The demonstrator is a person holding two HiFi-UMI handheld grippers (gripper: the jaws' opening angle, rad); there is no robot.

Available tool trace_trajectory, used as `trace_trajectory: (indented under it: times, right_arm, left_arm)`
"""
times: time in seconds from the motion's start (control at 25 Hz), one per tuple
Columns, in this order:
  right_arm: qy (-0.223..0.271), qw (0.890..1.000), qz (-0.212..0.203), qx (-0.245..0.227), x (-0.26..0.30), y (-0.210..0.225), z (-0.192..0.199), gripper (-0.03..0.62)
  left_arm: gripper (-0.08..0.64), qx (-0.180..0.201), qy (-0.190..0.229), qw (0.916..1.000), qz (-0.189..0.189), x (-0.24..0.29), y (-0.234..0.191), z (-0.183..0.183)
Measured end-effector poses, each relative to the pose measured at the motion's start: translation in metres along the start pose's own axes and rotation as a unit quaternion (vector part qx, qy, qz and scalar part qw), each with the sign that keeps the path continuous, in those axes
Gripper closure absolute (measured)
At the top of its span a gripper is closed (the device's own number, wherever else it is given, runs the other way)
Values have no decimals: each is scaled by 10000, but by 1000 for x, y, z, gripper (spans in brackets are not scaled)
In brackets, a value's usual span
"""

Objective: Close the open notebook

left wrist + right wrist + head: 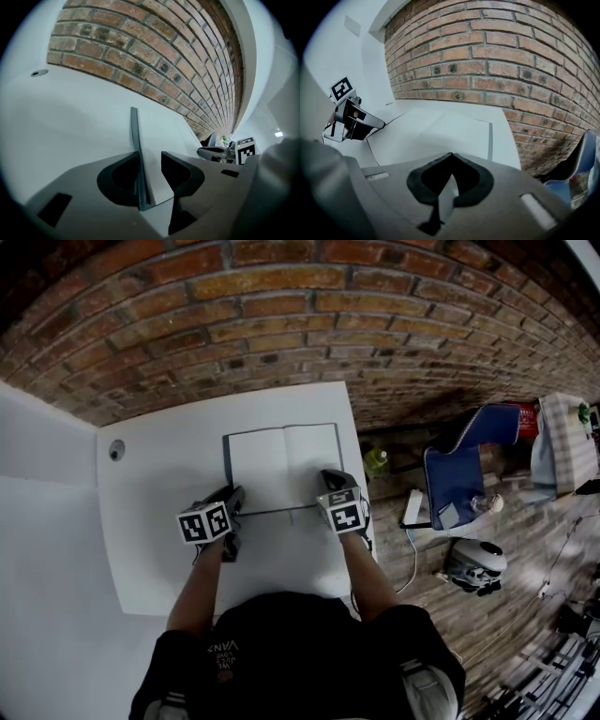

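The left gripper (pixel 150 158) is released: its jaws stand apart and straddle the dark cover edge (pixel 134 133) at the near left corner of the notebook (pixel 281 467). One jaw is against that edge; the other is clear of it across a strip of white page. The right gripper (pixel 450 155) is clenched, jaw tips met, on what appears to be a pale leaf corner at the notebook's near right. The notebook lies open and flat on the white table (pixel 155 493), in front of the brick wall (pixel 281 296). Probable faults from here:

- A left grasp that takes the cover alone would let the loose leaves fan out or lag during the fold.
- A grasp that is too shallow could slip off the thin edge.
- The smooth table offers little hold, so a sideways pull could slide the notebook instead of hinging it.
- The thin leaf in the right jaws could crease or tear if that hand lifts or pulls while the left half swings over.
- The cover could also come down on the right gripper.

In the head view the marker cubes (pixel 204 523) and the hands cover both near corners. Whether the right jaws hold one leaf, several or the cover cannot be determined. The underside of the left cover is hidden. A small round fitting (pixel 116 450) on the table is too small to identify.
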State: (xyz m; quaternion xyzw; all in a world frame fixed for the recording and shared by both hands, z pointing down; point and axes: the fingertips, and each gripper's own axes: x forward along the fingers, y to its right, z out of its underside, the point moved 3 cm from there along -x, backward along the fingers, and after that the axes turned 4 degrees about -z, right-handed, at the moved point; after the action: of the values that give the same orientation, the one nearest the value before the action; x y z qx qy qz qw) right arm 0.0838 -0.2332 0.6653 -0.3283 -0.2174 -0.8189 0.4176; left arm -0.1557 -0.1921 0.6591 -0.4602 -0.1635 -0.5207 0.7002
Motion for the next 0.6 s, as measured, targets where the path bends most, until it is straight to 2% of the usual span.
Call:
trace_trajectory:
  times: [0.12, 0.48, 0.6]
  right_arm:
    - [12, 10000, 3, 11, 0, 0, 0, 594]
    - [16, 10000, -4, 4, 0, 0, 0, 594]
    - [6, 10000, -6, 4, 0, 0, 0, 594]
  left_arm:
    - [422, -142, 27, 9999, 59, 0, 1, -1]
    - [520, -565, 11, 9983, 105, -3, -8, -2]
    - [522, -696, -6, 9975, 148, -4, -10, -1]
